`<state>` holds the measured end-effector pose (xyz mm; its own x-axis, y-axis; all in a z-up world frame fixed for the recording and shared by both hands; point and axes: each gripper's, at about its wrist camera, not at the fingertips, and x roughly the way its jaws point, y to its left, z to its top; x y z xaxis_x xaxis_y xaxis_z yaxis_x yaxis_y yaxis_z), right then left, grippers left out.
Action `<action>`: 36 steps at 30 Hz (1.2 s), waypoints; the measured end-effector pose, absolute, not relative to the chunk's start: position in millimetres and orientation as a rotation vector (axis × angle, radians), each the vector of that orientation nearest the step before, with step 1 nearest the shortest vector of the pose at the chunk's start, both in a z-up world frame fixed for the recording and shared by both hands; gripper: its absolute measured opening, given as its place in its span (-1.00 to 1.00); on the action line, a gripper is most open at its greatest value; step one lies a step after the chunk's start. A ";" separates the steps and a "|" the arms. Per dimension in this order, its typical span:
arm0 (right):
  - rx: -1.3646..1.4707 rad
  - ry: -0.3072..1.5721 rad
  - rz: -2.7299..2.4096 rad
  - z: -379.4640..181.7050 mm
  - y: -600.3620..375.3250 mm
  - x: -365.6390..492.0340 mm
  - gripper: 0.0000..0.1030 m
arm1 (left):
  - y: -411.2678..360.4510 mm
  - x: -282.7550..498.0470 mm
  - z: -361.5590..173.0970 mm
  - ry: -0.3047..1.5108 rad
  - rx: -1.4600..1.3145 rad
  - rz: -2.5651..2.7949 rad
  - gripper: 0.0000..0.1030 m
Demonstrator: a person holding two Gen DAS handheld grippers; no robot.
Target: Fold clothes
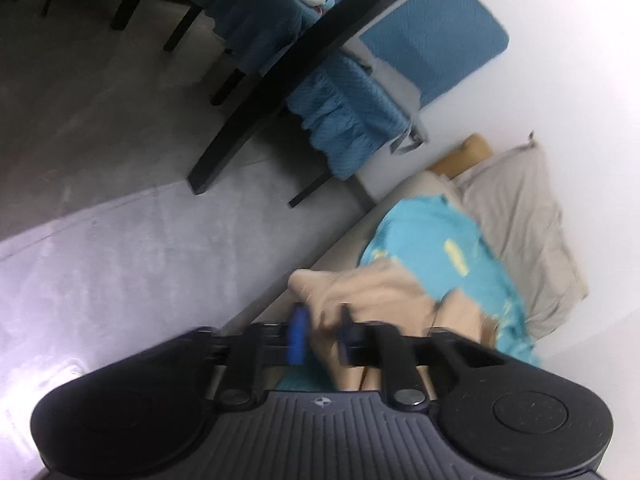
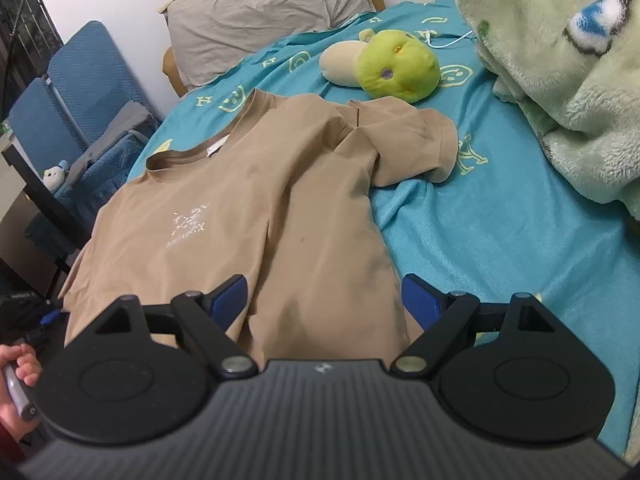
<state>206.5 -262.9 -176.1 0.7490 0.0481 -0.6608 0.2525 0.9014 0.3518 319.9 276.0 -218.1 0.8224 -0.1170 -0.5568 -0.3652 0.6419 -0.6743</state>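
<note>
Item: tan short-sleeved cotton T-shirt (image 2: 248, 200), spread face-up on teal smiley-print bedspread (image 2: 500, 220). Left gripper (image 1: 320, 336): fingers pinched on a tan fold. Right gripper (image 2: 324, 300): fingers wide, straddling hem. Risk: thin pinch slipping free; bunched sleeve creasing the fold.

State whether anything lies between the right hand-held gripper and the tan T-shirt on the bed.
Nothing visible does. The right hand-held gripper hangs open directly over the tan T-shirt; the green plush toy sits beyond the shirt, out of the way.
</note>
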 end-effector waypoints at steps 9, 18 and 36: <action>0.408 0.738 -0.082 -183.9 -250.5 208.9 0.66 | 250.0 388.5 -211.9 0.612 -0.736 0.096 0.41; 0.375 0.763 -0.082 -202.9 -240.2 213.0 0.67 | 218.9 449.6 -208.4 0.620 -0.654 0.020 -0.94; 0.288 0.701 -0.125 -208.1 -236.2 214.2 0.66 | 221.0 403.7 -169.2 0.685 -0.410 0.243 0.14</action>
